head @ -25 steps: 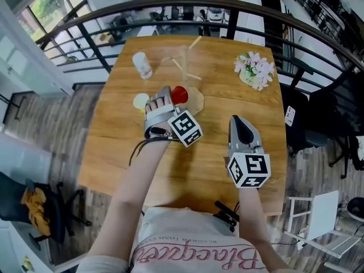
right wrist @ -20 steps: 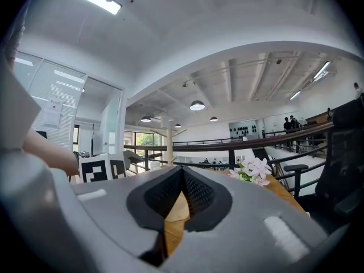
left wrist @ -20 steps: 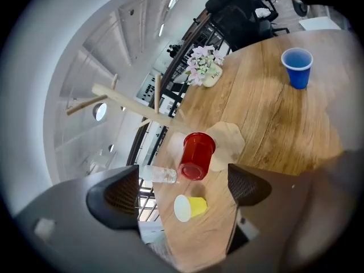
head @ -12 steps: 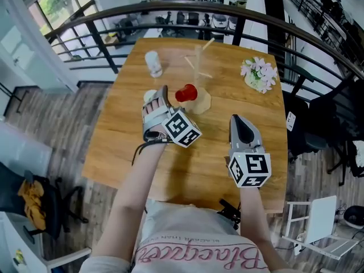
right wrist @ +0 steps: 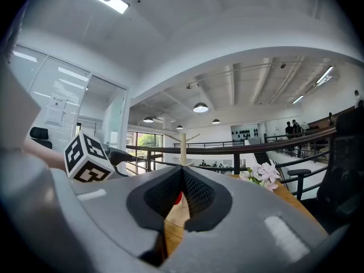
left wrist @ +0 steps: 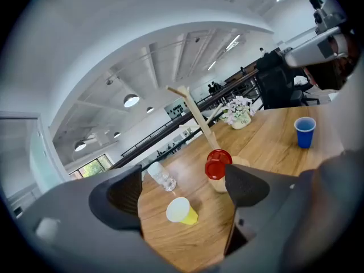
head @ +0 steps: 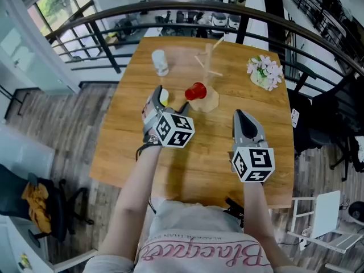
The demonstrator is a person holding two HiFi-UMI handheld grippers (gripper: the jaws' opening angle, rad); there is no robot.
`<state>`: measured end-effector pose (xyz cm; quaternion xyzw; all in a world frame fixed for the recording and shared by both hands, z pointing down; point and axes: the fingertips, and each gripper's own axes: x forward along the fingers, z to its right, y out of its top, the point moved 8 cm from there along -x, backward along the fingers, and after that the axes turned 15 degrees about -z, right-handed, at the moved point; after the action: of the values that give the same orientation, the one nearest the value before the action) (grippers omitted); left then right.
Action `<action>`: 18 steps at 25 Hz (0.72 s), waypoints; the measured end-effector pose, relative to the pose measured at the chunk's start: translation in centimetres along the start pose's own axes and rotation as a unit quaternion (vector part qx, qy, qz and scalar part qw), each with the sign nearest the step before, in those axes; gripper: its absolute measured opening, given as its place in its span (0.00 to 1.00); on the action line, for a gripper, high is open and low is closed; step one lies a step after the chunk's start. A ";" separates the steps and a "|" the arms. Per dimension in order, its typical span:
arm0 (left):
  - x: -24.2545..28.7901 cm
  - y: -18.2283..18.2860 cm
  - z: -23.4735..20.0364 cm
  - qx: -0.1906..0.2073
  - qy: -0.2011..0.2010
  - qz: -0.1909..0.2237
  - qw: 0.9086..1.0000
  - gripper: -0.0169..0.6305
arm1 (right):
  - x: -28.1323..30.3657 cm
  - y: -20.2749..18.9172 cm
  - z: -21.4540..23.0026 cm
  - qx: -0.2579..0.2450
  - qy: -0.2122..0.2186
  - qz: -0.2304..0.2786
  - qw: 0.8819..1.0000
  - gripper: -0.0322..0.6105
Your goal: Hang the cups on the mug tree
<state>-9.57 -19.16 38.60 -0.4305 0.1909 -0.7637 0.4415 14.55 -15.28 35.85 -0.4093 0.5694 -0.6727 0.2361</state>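
The wooden mug tree (head: 209,58) stands at the far middle of the table, and it also shows in the left gripper view as the mug tree (left wrist: 196,115). A red cup (head: 196,91) sits at its base; it is the red cup (left wrist: 218,164) in the left gripper view. A yellow cup (left wrist: 182,211) lies on its side ahead of my left gripper (left wrist: 185,189). That gripper's jaws are wide and closing, and the pads touch nothing. In the head view my left gripper (head: 170,99) half hides the yellow cup (head: 164,97). My right gripper (head: 239,115) hovers shut and empty over the near right of the table.
A clear plastic cup (head: 160,62) stands at the far left. A pot of pink flowers (head: 265,73) is at the far right. A blue cup (left wrist: 305,132) stands on the table's right side. A dark railing (head: 114,16) curves round the wooden table (head: 125,147).
My left gripper has rolled and shifted toward the yellow cup, which it now partly covers. Its marker cube has turned. The right gripper has barely moved.
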 end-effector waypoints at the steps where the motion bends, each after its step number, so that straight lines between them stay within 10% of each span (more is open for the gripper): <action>1: 0.0 -0.1 -0.3 -0.007 -0.002 0.007 1.000 0.76 | 0.1 0.1 -0.3 -0.002 -0.001 -0.001 1.000 0.05; 18: 3.2 -5.1 -4.7 -0.190 -0.098 0.058 0.975 0.69 | 3.8 0.3 -3.6 -0.004 -0.008 -0.049 0.999 0.05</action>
<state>-16.85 -19.59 40.94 -0.5673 0.3128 -0.6406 0.4123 9.49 -16.25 36.55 -0.4427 0.5500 -0.6778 0.2054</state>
